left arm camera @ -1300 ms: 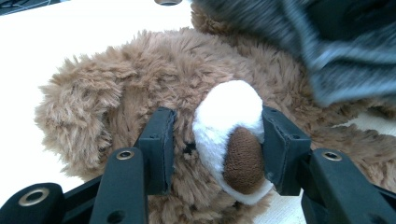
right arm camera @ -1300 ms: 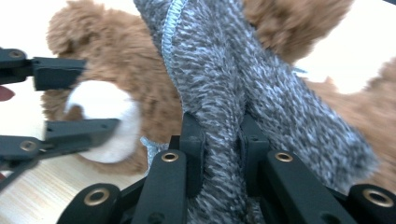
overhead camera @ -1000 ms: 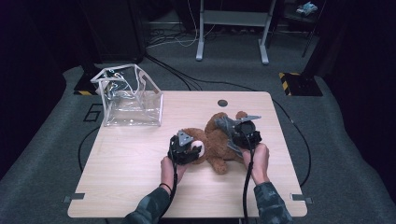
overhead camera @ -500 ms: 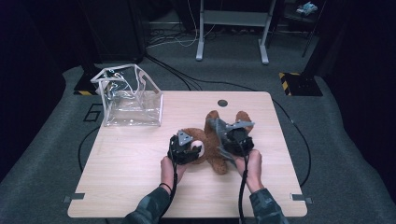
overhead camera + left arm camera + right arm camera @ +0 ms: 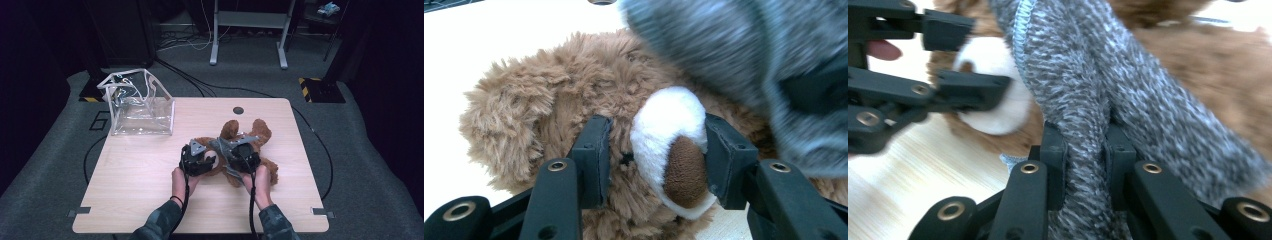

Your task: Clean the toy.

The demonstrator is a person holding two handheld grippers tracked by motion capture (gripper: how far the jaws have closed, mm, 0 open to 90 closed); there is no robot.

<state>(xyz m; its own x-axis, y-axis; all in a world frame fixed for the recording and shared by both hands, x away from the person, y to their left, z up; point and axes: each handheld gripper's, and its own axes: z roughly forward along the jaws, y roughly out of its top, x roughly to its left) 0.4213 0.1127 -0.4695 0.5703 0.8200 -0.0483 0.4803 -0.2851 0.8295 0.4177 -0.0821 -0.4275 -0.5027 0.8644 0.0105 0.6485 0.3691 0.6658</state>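
A brown teddy bear [image 5: 261,134] lies on the wooden table [image 5: 130,190], right of the middle. My left gripper [image 5: 209,161] is shut on the bear's white muzzle [image 5: 669,125], one pad on each side of it. My right gripper [image 5: 1083,160] is shut on a grey knitted cloth [image 5: 1073,75], which hangs over the bear right beside the muzzle. From above, the right gripper [image 5: 235,152] sits close to the left one, with the grey cloth [image 5: 222,146] between them. The right gripper view also catches the left gripper [image 5: 985,55] at upper left.
A clear plastic bag [image 5: 142,107] with white handles stands at the table's back left corner. A round hole [image 5: 238,110] sits near the table's far edge. Beyond the table are cables and a metal stand's legs [image 5: 247,55] on grey carpet.
My right gripper has moved left, toward the left gripper, carrying the grey cloth across the bear. The left gripper has stayed on the muzzle.
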